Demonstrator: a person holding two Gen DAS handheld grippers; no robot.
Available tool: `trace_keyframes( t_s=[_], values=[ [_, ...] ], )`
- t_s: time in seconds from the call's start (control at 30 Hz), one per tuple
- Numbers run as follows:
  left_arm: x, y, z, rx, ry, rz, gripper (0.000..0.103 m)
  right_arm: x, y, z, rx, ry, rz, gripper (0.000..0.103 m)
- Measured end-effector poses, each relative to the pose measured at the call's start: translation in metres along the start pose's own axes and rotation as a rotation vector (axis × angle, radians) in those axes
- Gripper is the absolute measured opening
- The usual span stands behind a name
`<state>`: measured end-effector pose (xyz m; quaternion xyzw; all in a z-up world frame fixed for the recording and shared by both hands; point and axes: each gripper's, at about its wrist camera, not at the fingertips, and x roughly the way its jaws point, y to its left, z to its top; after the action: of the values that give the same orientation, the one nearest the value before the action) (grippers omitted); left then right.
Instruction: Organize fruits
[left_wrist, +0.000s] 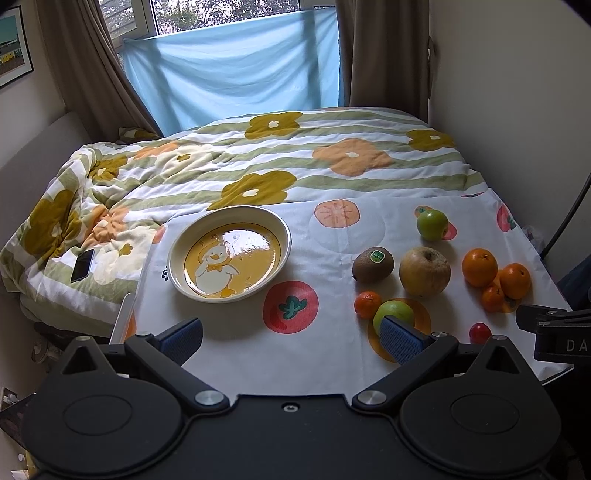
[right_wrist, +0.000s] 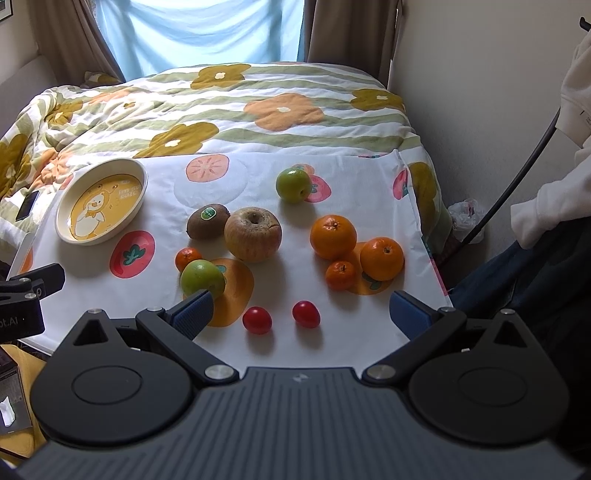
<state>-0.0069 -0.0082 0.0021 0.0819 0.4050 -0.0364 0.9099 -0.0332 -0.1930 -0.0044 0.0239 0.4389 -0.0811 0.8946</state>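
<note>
Both tools, left (left_wrist: 291, 338) and right (right_wrist: 308, 314), gape apart; the duck bowl (left_wrist: 177, 251) holds no fruit.

bare cloth (left_wrist: 325, 251) between plate (left_wrist: 173, 258) and kiwi (left_wrist: 372, 264), open strip before two cherry tomatoes (right_wrist: 280, 317), oranges (right_wrist: 334, 236) clustered tight on the right, near green apple (right_wrist: 202, 278) touching small mandarin (right_wrist: 188, 257)

Empty duck plate (right_wrist: 101, 201), scattered fruit, two cherry tomatoes (right_wrist: 257, 320) between spread jaws
</note>
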Motion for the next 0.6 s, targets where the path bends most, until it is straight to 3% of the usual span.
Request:
trace_keyframes(
  t_s=[0.6],
  values=[
    [0.0008,0.0010,0.0040,0.006,-0.001,0.000,0.103,0.0008,0.0013,0.0017,-0.001,-0.001,0.001,0.103]
  ],
)
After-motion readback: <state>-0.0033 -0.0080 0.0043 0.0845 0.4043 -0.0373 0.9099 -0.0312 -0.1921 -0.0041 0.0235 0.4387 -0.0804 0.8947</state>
